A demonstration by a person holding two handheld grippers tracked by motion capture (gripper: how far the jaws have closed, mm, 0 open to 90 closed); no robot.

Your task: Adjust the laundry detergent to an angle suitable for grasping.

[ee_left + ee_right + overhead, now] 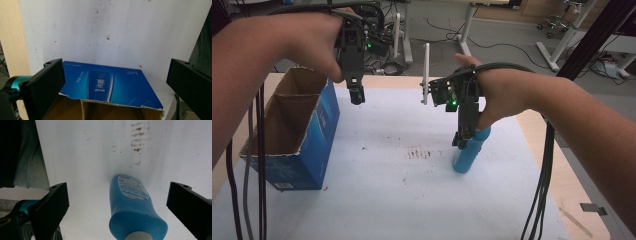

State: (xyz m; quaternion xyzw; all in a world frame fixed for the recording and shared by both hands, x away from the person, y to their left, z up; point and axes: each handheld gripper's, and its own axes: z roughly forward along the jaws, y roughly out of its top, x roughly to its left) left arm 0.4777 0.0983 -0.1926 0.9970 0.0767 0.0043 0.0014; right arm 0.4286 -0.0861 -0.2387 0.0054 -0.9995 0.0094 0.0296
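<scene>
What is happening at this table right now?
A person holds a gripper in each hand over a white-covered table. The right gripper hangs just above a blue bottle lying on the cover; its jaws are wide open on either side of the bottle and not yet touching it. The left gripper, also open and empty, is held above the far end of an open blue box at the table's left.

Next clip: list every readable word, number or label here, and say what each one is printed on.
Nothing can be quoted with certainty.
Blue box: white characters on a printed bottle picture, with small side lines, upside down and blurred; unreadable.
Box barcode label: too small.
Blue bottle: white back label with fine print, blurred.
</scene>
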